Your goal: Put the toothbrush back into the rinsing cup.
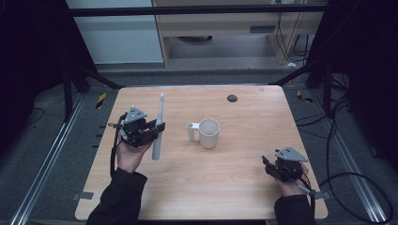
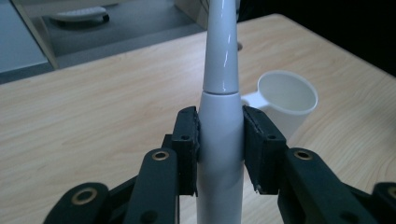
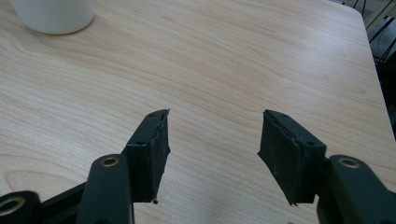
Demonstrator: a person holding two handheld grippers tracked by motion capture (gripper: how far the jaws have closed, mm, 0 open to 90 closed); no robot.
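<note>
My left gripper (image 1: pixel 154 131) (image 2: pixel 219 144) is shut on a white electric toothbrush (image 1: pixel 158 129) (image 2: pixel 221 107), clamping its handle just below the neck. The brush is lifted off the table and points away from me, tip toward the far edge. A white mug (image 1: pixel 209 133) (image 2: pixel 287 100) with its handle to the left stands upright at the table's middle, just right of the brush. My right gripper (image 1: pixel 268 165) (image 3: pixel 212 144) hovers near the front right corner, open, with nothing between its pads. The mug's base (image 3: pixel 53 16) sits far off at its upper left.
The wooden table (image 1: pixel 244 183) has a dark round grommet (image 1: pixel 232 98) near its far edge. Black frame struts and cables flank both sides, and the floor lies beyond the far edge.
</note>
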